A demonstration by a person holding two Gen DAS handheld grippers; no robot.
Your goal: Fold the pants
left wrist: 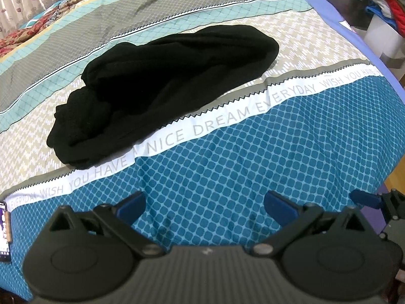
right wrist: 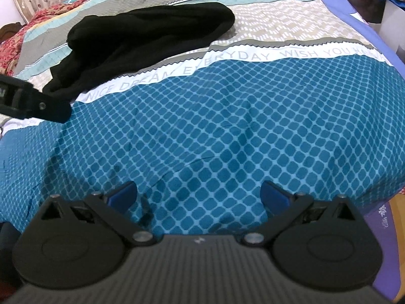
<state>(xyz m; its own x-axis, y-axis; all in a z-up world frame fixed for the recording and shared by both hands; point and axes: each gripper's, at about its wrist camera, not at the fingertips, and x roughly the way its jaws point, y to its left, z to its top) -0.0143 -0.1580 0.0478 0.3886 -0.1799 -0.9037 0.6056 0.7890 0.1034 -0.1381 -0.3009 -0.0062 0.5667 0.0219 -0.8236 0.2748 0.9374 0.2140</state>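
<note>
The folding has not started: the black pants [left wrist: 162, 88] lie in a loose, rumpled heap on the patterned bedsheet [left wrist: 227, 167], and neither claw touches them. This looks like the approach step, with the first job being to find an edge and spread the garment flat before any fold can be made.

The left gripper [left wrist: 204, 204] stands with its blue pads wide apart and nothing between them, hovering over the blue diamond-patterned part of the sheet. The right gripper [right wrist: 198, 193] is likewise spread wide and empty, over the same blue area. In the left wrist view the right gripper's tip shows at the far right edge, so the two tools sit side by side.

The pants rest well ahead of both claws, beyond the white band of printed lettering [left wrist: 222, 119], which their near edge overlaps. From the left wrist they lie ahead and slightly left; from the right wrist they lie ahead and clearly to the left.

The next move likely calls for both grippers to travel forward across the lettered band and pinch the cloth at two separated points (the waistband or a leg hem would serve, though the dark fabric hides which end is which). A phone [left wrist: 4, 230] lies at the left edge of the bed, clear of the path.
</note>
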